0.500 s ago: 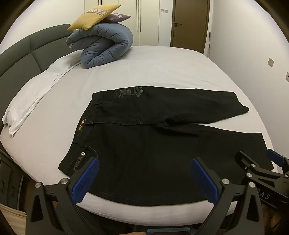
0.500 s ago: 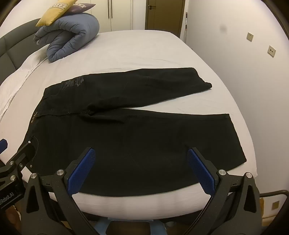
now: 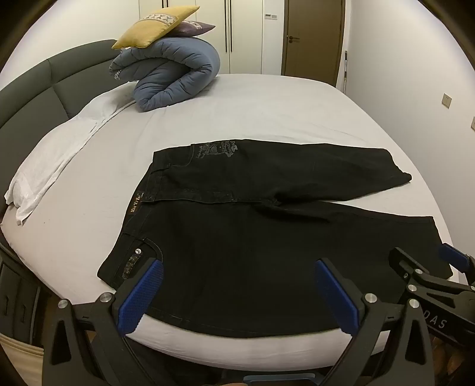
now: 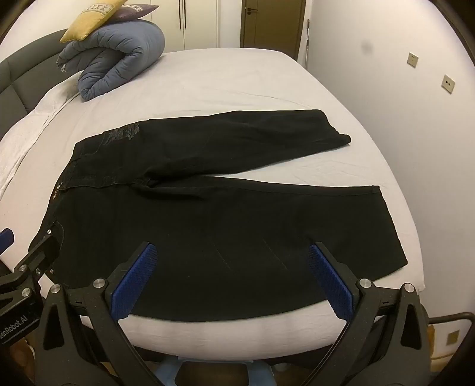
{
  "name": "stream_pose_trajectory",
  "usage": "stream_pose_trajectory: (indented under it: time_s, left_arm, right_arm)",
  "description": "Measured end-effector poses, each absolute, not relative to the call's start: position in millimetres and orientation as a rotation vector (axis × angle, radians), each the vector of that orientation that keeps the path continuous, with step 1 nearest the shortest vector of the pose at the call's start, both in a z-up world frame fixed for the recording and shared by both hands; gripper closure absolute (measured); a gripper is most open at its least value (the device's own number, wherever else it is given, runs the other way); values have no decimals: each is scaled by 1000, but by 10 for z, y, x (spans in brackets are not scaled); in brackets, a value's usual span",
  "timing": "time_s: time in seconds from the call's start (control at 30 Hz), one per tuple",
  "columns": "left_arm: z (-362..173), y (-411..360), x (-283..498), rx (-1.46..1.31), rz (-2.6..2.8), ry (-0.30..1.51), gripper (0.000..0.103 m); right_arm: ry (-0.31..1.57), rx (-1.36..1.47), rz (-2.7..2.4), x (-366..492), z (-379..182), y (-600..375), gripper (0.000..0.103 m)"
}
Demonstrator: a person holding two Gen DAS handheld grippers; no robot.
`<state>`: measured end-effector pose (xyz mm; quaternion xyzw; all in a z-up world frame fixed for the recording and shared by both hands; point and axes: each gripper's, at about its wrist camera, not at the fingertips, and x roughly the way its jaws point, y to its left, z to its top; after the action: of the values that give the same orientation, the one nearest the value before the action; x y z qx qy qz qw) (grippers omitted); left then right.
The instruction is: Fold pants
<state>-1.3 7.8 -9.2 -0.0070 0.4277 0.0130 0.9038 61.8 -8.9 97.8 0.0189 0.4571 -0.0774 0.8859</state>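
Black pants [image 3: 252, 237] [image 4: 222, 213] lie flat on the bed, waistband to the left, both legs spread toward the right, the near leg along the front edge. My left gripper [image 3: 237, 273] hovers open above the near edge by the waist and pocket, nothing between its blue pads. My right gripper [image 4: 231, 258] hangs open over the near leg, also holding nothing. Each gripper shows at the other view's side: the right gripper [image 3: 427, 261] at the right, the left gripper [image 4: 29, 246] at the left.
The bed [image 3: 267, 112] has a light sheet and a dark headboard [image 3: 44, 86] at the left. A rolled blue duvet [image 3: 175, 74] with cushions [image 3: 154, 25] sits at the back left, a white pillow [image 3: 56, 157] beside it. A wall [image 4: 400, 74] runs along the right.
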Motion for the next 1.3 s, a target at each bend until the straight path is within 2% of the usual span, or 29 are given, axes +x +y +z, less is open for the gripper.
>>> stream_pose_trajectory:
  time_s: [1.3]
  left_arm:
    - [-101, 88, -14, -7, 29, 886, 0]
  right_arm:
    - [956, 44, -156, 600, 894, -3, 0]
